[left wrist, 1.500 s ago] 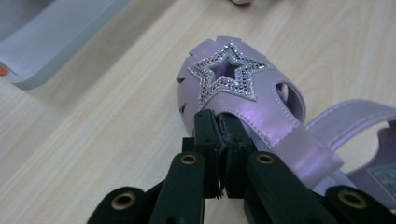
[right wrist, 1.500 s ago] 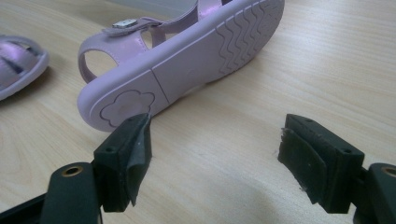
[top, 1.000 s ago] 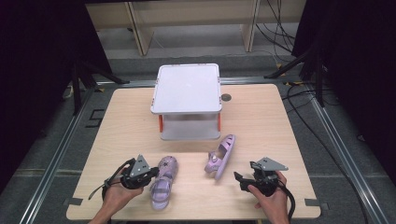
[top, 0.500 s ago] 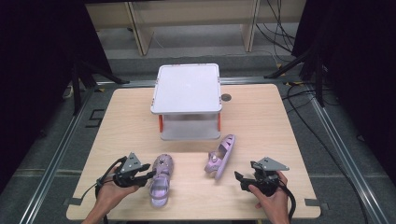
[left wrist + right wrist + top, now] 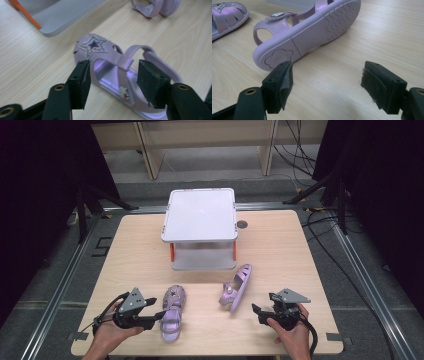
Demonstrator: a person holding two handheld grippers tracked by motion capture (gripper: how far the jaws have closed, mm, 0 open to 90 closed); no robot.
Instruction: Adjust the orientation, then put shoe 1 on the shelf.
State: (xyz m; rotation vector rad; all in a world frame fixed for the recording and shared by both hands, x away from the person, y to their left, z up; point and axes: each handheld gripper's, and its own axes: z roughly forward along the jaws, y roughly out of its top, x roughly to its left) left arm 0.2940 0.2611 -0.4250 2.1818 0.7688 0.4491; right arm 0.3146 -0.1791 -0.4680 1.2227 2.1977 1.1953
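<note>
**A:** So what are the sandals like? Looks like a kid's pair.

**B:** Yep, small, glossy lilac plastic. The upright sandal (image 5: 171,312) sits near the front edge of the table (image 5: 135,250), left of centre, sole down. It has a cut-out star with glittery trim on the toe, slits beside it, a strap over the instep with a tiny white charm, and a curved heel strap.

**A:** And the other one?

**B:** The tipped sandal (image 5: 236,287) lies on its side a bit farther back and to the right, sole facing right. The sole is smooth pale lilac with moulded wavy grooves up front and a flower-shaped stamp at the heel.

**A:** Are the grippers holding anything?

**B:** Nope. The left gripper (image 5: 152,321) is just left of the upright sandal; its jaws have just been opening and now stand apart, with the sandal's straps showing between them in the left gripper view, pads not pressing. The right gripper (image 5: 256,312) rests low, near-right of the tipped sandal, jaws spread wide over bare wood.

**A:** Surface?

**B:** Pale wood-grain tabletop, matte. A white plastic box (image 5: 201,226) with a flat lid and orange clips stands farther back, centre.
</note>
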